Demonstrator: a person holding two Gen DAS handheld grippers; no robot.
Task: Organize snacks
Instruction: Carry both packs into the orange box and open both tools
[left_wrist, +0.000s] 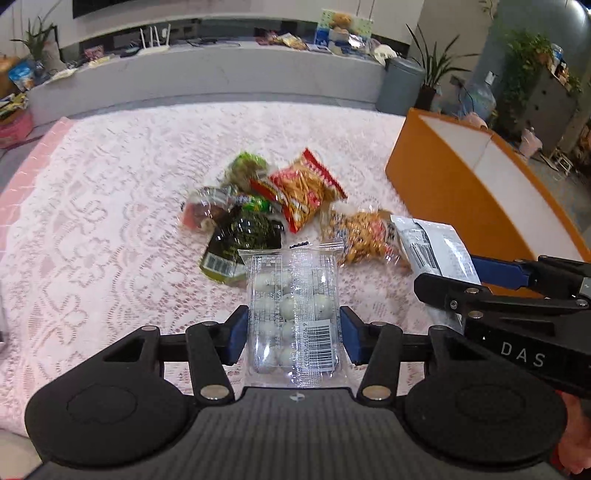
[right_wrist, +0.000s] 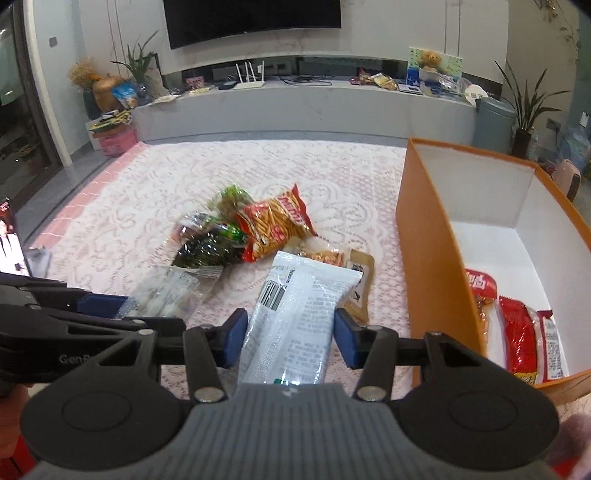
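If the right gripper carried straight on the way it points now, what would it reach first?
Probably the brown snack pouch lying on the lace cloth just beyond the white packet that the right gripper holds, not the orange box to its right. Depth is unclear.

Shiny plastic bags on soft lace cloth.
Clear, crinkly egg pack (left_wrist: 293, 314); smooth white packet (right_wrist: 295, 321); bumpy pink tablecloth (left_wrist: 110, 221); matt orange cardboard box (right_wrist: 436, 266); matt black plastic gripper arms, blue pads (left_wrist: 236, 334).
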